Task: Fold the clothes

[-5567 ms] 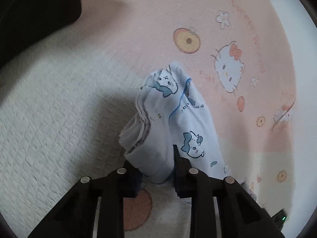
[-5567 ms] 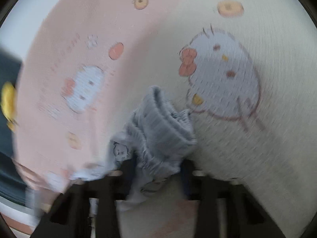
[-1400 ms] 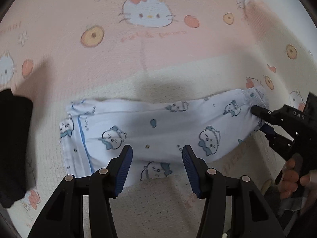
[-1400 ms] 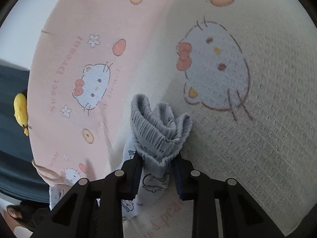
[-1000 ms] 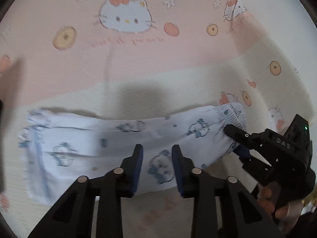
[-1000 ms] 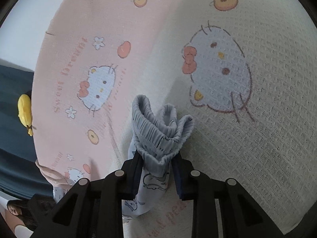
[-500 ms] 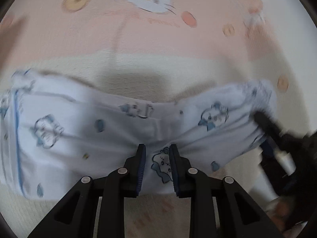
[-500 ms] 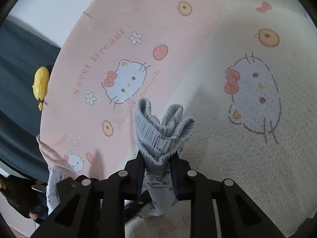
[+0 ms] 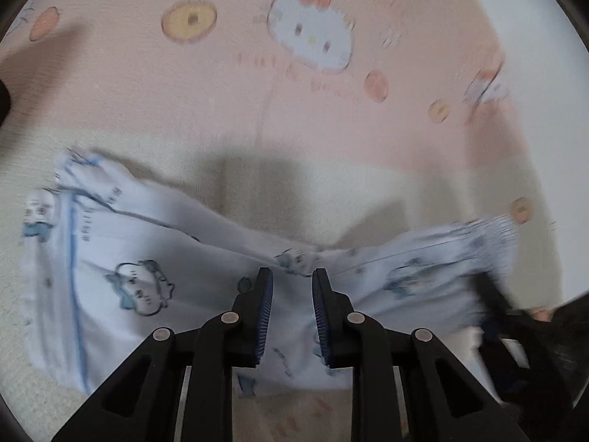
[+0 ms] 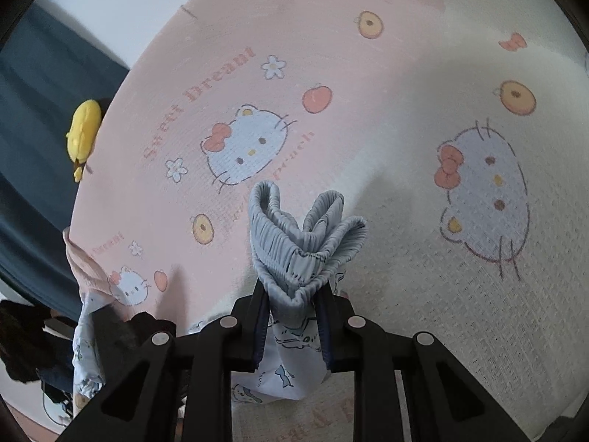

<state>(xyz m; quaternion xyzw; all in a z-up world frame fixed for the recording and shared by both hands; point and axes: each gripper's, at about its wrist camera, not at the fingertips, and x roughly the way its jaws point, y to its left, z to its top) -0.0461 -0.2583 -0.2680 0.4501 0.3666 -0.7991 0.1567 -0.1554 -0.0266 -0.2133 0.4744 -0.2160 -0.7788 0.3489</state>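
Observation:
Light blue children's trousers [image 9: 140, 265] with cartoon prints lie stretched across a pink and cream Hello Kitty blanket [image 9: 257, 73]. My left gripper [image 9: 291, 283] is shut on a pinch of the trousers' middle, which is lifted and sags to both sides. My right gripper [image 10: 292, 305] is shut on the bunched elastic waistband [image 10: 298, 235], which sticks up between the fingers. The right gripper also shows blurred at the right edge of the left wrist view [image 9: 493, 305], holding the waistband end.
A yellow plush toy [image 10: 83, 132] lies by dark blue fabric [image 10: 33, 118] beyond the blanket's left edge. A dark object [image 9: 3, 95] sits at the far left of the left wrist view. Bare blanket lies beyond the trousers.
My left gripper closed on the middle of the trousers and lifted it. The right gripper kept hold of the waistband and rose, so the blanket looks farther away.

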